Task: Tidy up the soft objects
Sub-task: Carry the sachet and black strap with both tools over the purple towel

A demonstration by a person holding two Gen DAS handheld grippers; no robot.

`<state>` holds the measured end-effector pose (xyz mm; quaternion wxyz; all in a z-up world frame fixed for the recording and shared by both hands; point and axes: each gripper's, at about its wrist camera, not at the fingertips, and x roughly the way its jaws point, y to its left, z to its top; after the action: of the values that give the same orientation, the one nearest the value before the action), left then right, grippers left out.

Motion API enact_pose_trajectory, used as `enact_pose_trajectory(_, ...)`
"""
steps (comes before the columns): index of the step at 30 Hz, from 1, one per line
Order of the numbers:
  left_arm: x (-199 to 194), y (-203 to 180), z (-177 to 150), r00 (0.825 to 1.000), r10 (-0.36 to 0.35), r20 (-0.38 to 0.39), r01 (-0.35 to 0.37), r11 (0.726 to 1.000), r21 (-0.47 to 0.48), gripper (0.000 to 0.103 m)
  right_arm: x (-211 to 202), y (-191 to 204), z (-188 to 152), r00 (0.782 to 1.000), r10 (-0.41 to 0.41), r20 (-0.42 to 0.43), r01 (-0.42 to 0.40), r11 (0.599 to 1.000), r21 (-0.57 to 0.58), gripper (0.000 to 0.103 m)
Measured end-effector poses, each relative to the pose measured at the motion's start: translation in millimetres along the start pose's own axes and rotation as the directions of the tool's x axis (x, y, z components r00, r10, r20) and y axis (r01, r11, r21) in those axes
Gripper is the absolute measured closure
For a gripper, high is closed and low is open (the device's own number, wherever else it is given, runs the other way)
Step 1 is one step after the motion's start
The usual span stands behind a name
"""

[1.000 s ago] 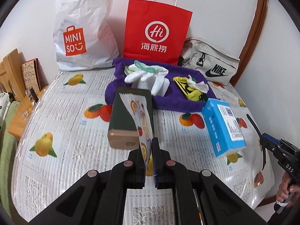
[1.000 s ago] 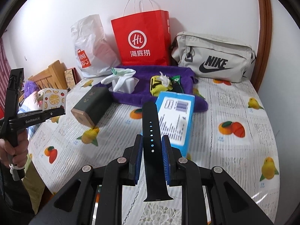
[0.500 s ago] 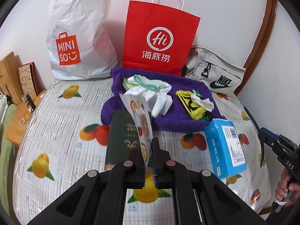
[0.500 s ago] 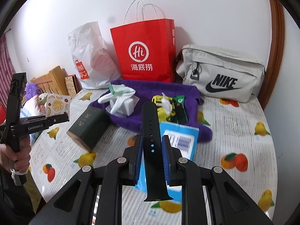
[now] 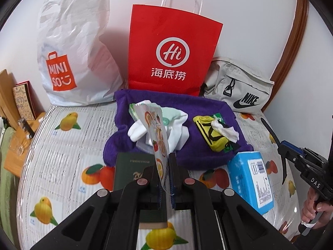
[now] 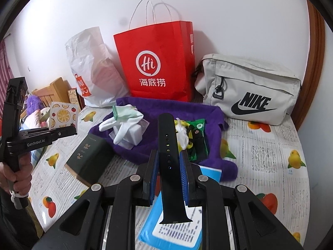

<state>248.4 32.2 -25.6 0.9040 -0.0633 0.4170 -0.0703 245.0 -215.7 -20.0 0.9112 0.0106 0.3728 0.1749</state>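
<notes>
Over the purple towel [image 5: 187, 112], both loaded tongs have advanced.

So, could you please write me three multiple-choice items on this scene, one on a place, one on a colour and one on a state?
1. Where do the white gloves lie?
A. on the purple towel
B. inside the red paper bag
C. on the blue box

2. What colour is the bag with the Nike logo?
A. red
B. light grey
C. purple

3. What is the right tool doing?
A. standing open with nothing in it
B. gripping a glove
C. gripping a black watch strap

Answers:
1 A: the gloves rest on the purple cloth in front of the red bag.
2 B: its fabric is pale grey with black lettering.
3 C: the strap stands clamped between the blue pads.
</notes>
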Motion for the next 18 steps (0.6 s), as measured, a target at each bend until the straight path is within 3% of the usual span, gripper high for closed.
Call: enact_pose_trajectory(18,43.0,16.9,37.3,1.000,0.013,-0.022,-0.014,0.999,-0.029,0.097,51.1,-27.7,38.3,1.000,-0.021,-0.020,0.021,1.000,0.023,0.083)
